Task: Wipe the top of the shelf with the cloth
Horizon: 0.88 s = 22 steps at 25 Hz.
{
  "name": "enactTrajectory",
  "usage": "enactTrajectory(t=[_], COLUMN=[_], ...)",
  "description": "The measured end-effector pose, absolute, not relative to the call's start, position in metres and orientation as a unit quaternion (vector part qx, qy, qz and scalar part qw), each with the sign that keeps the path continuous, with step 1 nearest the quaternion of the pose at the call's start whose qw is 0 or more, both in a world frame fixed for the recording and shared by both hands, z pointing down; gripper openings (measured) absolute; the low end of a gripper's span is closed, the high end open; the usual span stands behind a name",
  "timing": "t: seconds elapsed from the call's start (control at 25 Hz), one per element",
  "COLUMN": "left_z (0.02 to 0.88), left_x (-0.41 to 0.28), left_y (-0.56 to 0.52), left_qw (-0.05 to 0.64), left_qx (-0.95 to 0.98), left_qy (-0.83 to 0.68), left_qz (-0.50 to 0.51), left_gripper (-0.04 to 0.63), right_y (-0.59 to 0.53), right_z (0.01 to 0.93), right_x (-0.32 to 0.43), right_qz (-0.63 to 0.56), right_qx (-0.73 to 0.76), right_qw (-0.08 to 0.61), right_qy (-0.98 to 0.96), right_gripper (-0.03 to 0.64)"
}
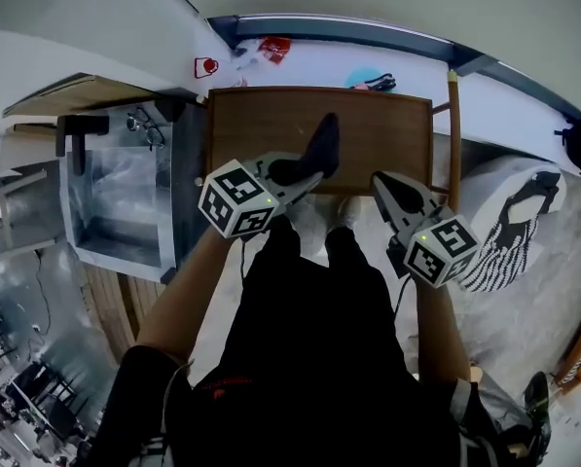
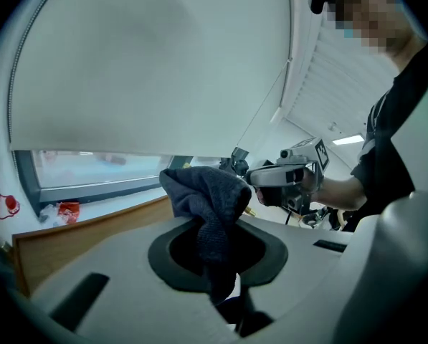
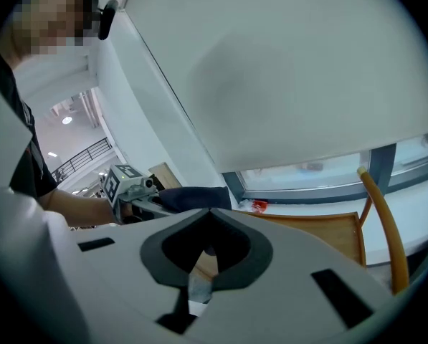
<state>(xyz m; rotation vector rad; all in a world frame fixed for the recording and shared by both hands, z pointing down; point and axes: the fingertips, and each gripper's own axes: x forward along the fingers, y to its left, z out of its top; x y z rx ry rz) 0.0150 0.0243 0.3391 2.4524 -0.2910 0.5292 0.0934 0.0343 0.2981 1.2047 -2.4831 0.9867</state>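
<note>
Black clothing of the person (image 1: 309,358) fills the near part of the head view; beyond it both tools are held out over the shelf top (image 1: 387,134); the left gripper (image 1: 305,170) is clamped on the cloth (image 1: 321,144), which is bunched between its jaws and stands out past the tips; the right gripper (image 1: 380,181) is seen with its jaws brought together and nothing gripped between them.

The cloth is held over the near middle of the shelf top; whether it touches the wood cannot be told. The task is judged to be at an early stage: the cloth is secured, no wiped strip can be made out, and the whole surface appears left to be covered.

The cloth is dark grey-blue, soft and coarsely knitted, crumpled into folds; the shelf top is a brown wooden rectangle, flat, smooth and matt; a slim pale wooden post (image 1: 453,115) rises at its right edge; a white sill (image 1: 319,61) lies behind, on which a red wrapper (image 1: 273,49) is seen.
</note>
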Motion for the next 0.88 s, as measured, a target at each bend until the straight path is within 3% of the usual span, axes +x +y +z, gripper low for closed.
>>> enactTrajectory(t=[0.24, 0.88], left_z=[0.320, 0.240], left_x=[-0.034, -0.111], left_y=[0.027, 0.016], left_qw=[0.296, 0.194], left_qx=[0.927, 0.949], left_qy=[-0.139, -0.206], left_qz=[0.184, 0.140], left_gripper=[0.054, 0.054], right_y=[0.025, 0.006], right_z=[0.276, 0.216], right_x=[0.058, -0.022], right_qz=[0.309, 0.223], right_qx=[0.395, 0.361], right_qw=[0.113, 0.125], right_qy=[-0.858, -0.897], right_gripper=[0.005, 0.005])
